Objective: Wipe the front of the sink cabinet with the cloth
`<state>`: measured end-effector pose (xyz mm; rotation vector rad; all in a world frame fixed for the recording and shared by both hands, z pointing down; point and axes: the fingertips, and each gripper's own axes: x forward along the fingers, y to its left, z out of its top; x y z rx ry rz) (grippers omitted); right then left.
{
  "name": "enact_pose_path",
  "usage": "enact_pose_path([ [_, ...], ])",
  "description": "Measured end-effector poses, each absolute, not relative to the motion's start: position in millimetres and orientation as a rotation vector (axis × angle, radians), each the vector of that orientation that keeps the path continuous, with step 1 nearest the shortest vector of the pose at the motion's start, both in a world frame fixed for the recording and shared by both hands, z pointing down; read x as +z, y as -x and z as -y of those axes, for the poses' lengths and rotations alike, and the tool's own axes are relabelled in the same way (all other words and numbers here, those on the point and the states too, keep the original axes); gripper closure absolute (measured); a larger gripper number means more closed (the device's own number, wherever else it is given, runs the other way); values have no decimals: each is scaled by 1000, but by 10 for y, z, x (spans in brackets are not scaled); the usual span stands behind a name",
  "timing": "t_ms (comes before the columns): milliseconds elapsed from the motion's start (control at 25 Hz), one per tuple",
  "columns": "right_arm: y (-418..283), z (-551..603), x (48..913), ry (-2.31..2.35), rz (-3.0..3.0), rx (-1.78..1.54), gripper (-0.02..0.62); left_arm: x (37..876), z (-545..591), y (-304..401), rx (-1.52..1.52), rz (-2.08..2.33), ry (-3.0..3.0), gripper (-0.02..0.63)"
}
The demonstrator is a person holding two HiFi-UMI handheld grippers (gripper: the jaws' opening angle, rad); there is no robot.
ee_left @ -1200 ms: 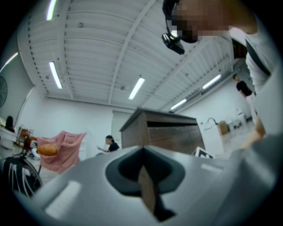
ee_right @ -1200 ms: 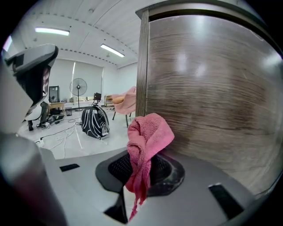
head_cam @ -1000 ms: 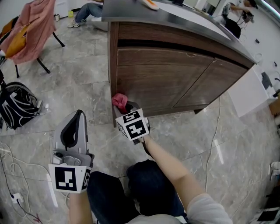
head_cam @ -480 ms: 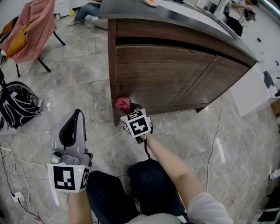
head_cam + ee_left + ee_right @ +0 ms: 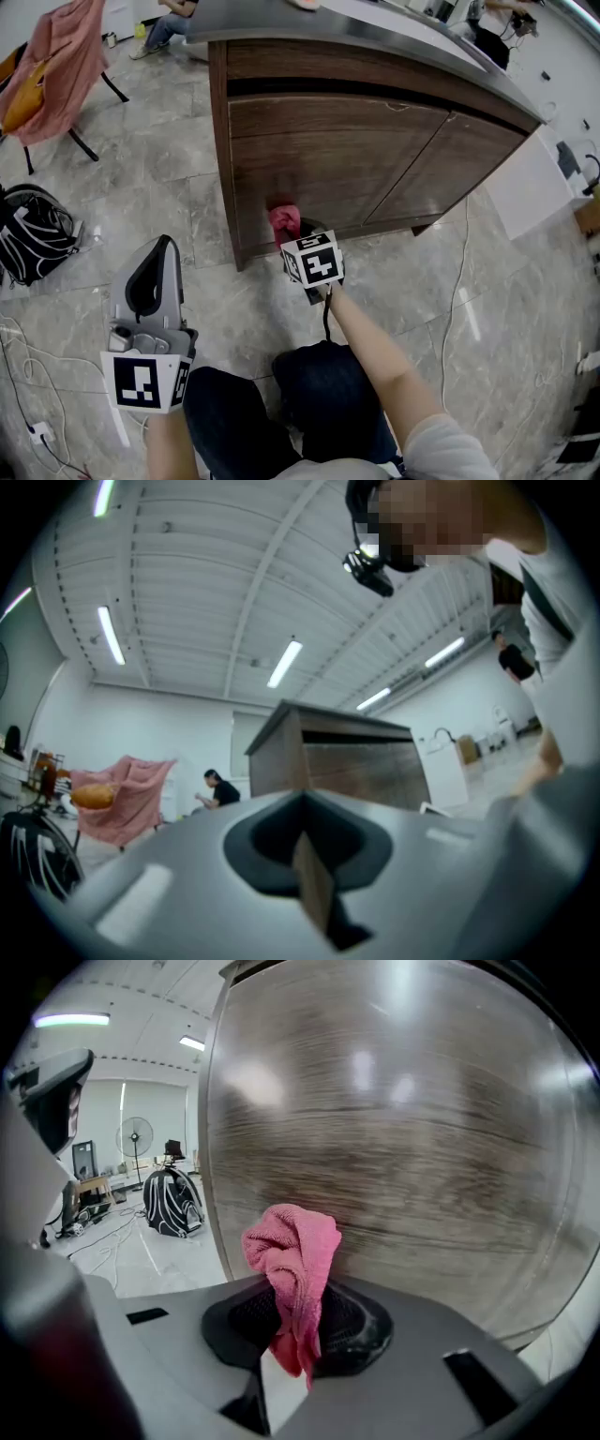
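The dark wood sink cabinet [image 5: 337,159] fills the upper middle of the head view and the whole background of the right gripper view. A pink cloth [image 5: 285,220] is bunched against the low left part of the cabinet front [image 5: 394,1147]. My right gripper [image 5: 298,231] is shut on the pink cloth [image 5: 292,1269], which sticks up between its jaws and presses on the wood. My left gripper [image 5: 157,272] hangs low at the left, away from the cabinet, jaws shut with nothing in them [image 5: 305,841].
A black backpack [image 5: 30,234] lies on the tiled floor at far left, beside a chair draped in pink fabric [image 5: 52,70]. White cables [image 5: 459,272] trail over the floor to the right. A white unit [image 5: 530,192] stands beside the cabinet's right end.
My right gripper and the cloth have slid to the right along the bottom of the cabinet front. The left gripper has stayed in place.
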<state>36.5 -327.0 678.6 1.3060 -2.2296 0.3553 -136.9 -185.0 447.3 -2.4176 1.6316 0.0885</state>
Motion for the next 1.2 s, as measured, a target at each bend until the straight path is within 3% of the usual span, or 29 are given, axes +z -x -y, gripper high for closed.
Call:
enact_pose_path([
  [1200,-2819,3635,6932,-1921,1788,529,526,4629,2068,1245,57,-1593,2465,600],
])
